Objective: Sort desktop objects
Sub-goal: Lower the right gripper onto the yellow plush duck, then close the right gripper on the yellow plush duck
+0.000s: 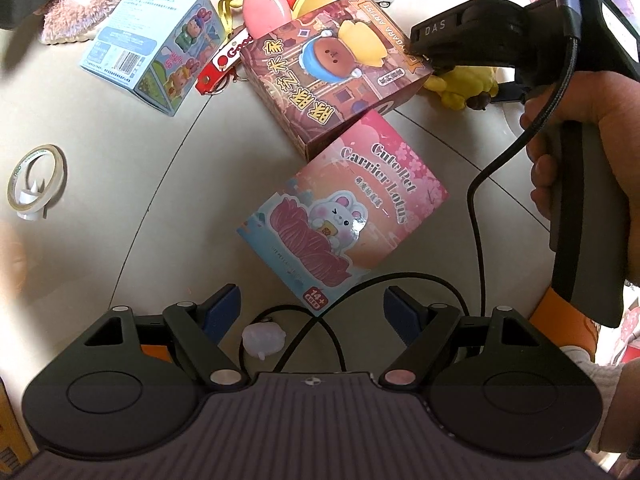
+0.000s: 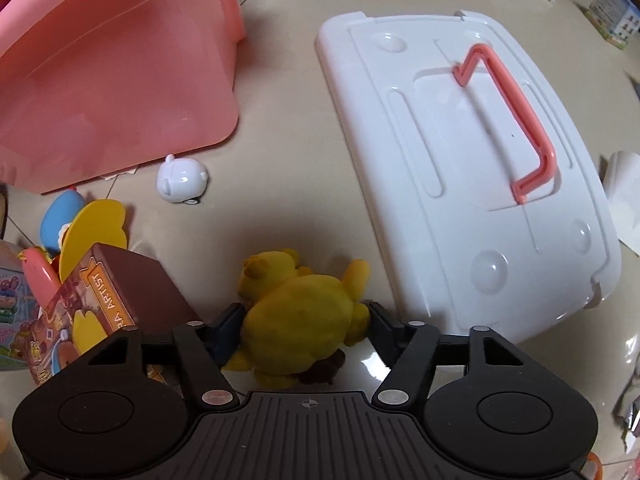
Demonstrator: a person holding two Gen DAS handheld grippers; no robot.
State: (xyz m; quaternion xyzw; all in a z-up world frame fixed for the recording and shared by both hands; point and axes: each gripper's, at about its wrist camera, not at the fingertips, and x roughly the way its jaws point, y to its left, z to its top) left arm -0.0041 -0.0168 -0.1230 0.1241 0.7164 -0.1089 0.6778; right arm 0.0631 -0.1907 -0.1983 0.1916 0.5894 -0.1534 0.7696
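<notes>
Right wrist: right tongs [image 2: 305, 316] straddle yellow plush [image 2: 300, 312] beside white lid [image 2: 460, 160], grip unclear; left tongs [image 1: 312, 308] open.

My right tongs [image 2: 306, 316] are black with dark blue pads, a yellow plush [image 2: 300, 312] between them. At ten o'clock sits a plain pink bin [image 2: 112, 76]; at two o'clock, a white lid [image 2: 400, 128] with a coral handle [image 2: 516, 108]. Under my left tongs [image 1: 312, 308], a pink-and-blue box [image 1: 344, 208] shows a white rabbit; at twelve o'clock a brown box [image 1: 332, 88] bears yellow lettering.
</notes>
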